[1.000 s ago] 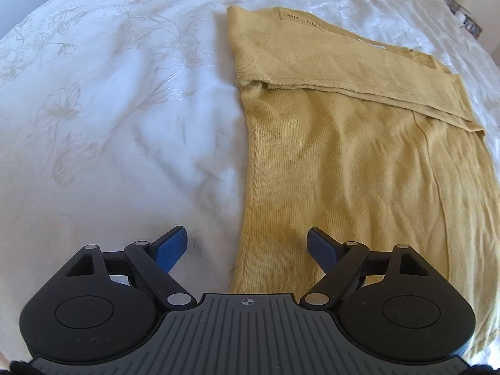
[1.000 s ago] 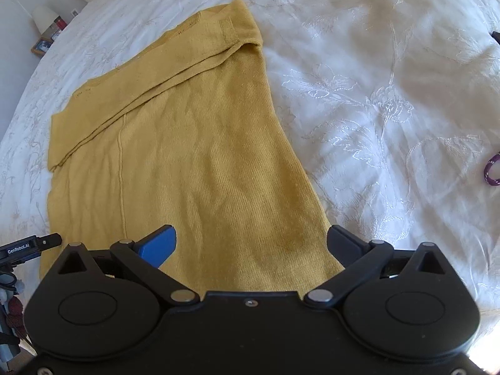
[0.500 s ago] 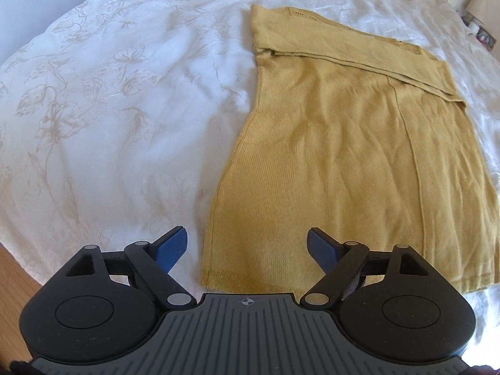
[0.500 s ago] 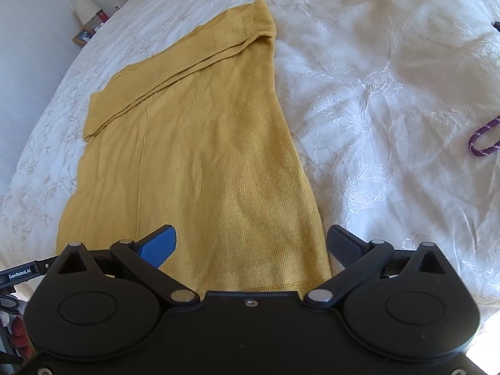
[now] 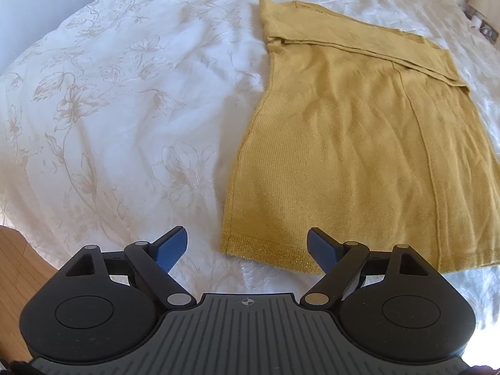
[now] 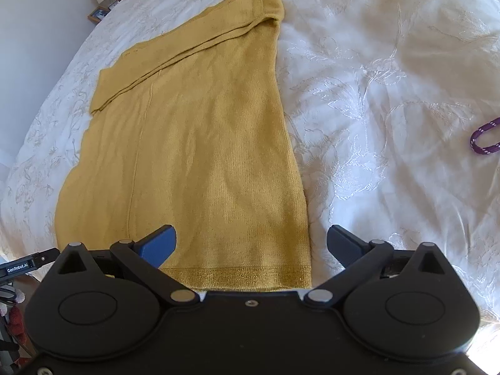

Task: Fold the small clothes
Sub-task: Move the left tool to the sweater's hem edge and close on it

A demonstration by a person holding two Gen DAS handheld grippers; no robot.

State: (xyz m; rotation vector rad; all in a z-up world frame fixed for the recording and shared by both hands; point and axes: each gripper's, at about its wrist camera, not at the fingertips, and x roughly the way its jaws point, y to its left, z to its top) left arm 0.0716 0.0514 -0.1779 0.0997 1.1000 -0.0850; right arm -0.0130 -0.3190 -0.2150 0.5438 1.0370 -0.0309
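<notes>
A mustard-yellow knit top [image 5: 353, 143] lies flat on the white bedspread, with both sleeves folded in across its upper part. Its hem runs along the near edge. My left gripper [image 5: 247, 247] hovers open above the hem's left corner, with nothing between its blue pads. In the right wrist view the same top [image 6: 200, 156] fills the middle. My right gripper [image 6: 252, 243] hangs open over the hem's right corner and holds nothing. The tip of the left gripper [image 6: 28, 265] shows at that view's left edge.
The white embroidered bedspread [image 5: 125, 109] spreads wide to the left of the top and also to its right [image 6: 390, 93]. A purple cord loop [image 6: 484, 137] lies at the far right. A wooden floor [image 5: 18, 256] shows past the bed's near edge. A lamp and nightstand [image 6: 103, 0] stand at the back.
Both grippers have drawn back toward the near edge of the bed, so the top's hem has come into view under them. Both stay open.
</notes>
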